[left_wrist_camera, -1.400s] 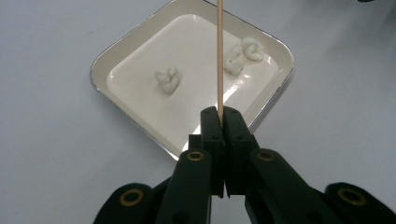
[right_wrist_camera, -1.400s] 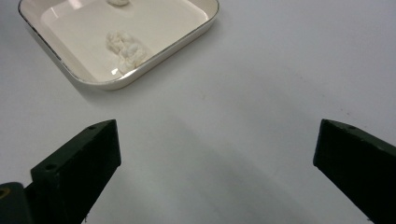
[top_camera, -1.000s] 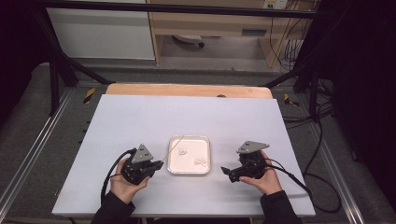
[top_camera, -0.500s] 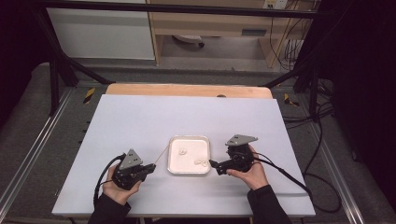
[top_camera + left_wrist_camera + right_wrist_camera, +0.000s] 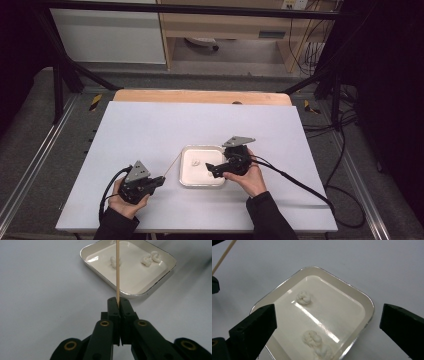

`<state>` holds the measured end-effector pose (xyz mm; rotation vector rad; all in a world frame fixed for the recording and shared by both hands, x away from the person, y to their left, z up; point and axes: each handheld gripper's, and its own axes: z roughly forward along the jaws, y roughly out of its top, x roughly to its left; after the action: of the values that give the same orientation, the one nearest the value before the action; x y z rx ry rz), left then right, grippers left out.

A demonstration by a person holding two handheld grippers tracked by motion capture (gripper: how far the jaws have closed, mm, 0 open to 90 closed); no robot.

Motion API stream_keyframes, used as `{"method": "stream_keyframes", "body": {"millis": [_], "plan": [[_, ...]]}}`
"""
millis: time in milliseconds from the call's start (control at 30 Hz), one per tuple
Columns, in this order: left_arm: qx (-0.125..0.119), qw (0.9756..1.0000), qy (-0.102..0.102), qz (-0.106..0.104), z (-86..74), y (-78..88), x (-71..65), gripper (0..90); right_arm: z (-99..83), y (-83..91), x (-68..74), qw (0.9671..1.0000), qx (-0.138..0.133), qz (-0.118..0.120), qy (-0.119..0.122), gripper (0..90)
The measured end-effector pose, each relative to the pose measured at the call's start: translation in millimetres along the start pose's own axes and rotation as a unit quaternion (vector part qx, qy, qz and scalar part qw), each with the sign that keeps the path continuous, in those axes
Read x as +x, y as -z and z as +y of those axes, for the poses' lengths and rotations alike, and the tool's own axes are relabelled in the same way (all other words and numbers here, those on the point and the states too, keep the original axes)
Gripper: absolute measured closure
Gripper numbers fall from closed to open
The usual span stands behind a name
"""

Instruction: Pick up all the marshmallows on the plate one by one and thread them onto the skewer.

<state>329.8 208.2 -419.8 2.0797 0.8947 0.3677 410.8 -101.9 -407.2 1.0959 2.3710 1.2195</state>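
Observation:
A white square tray lies on the table's near middle and holds two small white dough-like pieces. My left gripper sits left of the tray, shut on a thin wooden skewer that points up over the tray's near rim. My right gripper hovers over the tray's right half, jaws wide open with nothing between them. In the right gripper view one piece lies mid-tray and another lies closer, both below the open gripper.
The white table top has a wooden strip along its far edge. Metal frame rails run along both sides. A black cable trails right from the right gripper across the table.
My right gripper has moved left, from beside the tray to above its right half. The left gripper has shifted only slightly and still holds the skewer.

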Motion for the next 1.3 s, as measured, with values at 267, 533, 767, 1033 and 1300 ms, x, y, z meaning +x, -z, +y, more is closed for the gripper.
{"method": "stream_keyframes", "body": {"millis": [267, 533, 767, 1033, 1300], "plan": [[-0.001, 1.0000, 0.005, -0.002, -0.9, -0.5, 1.7, 88.9, 13.8, -27.0, 11.8, 0.9999, 0.011, 0.002, -0.002, 4.9], [-0.002, 1.0000, 0.007, -0.001, -1.1, -0.2, 2.9, 88.9, 19.3, -48.8, 16.7, 0.9996, 0.024, 0.013, -0.001, 17.4], [-0.002, 1.0000, 0.008, -0.002, -1.4, -0.6, 3.0, 88.9, 16.9, -63.4, 18.6, 0.9994, 0.028, 0.019, -0.009, 33.0], [0.001, 1.0000, 0.007, -0.002, -1.8, -1.9, 3.0, 88.9, 10.5, -71.7, 19.1, 0.9983, 0.050, 0.029, 0.003, 46.3], [0.002, 1.0000, 0.007, -0.002, -1.9, -2.6, 2.8, 88.9, 8.1, -74.8, 19.5, 0.9985, 0.047, 0.024, 0.017, 55.1]]}}
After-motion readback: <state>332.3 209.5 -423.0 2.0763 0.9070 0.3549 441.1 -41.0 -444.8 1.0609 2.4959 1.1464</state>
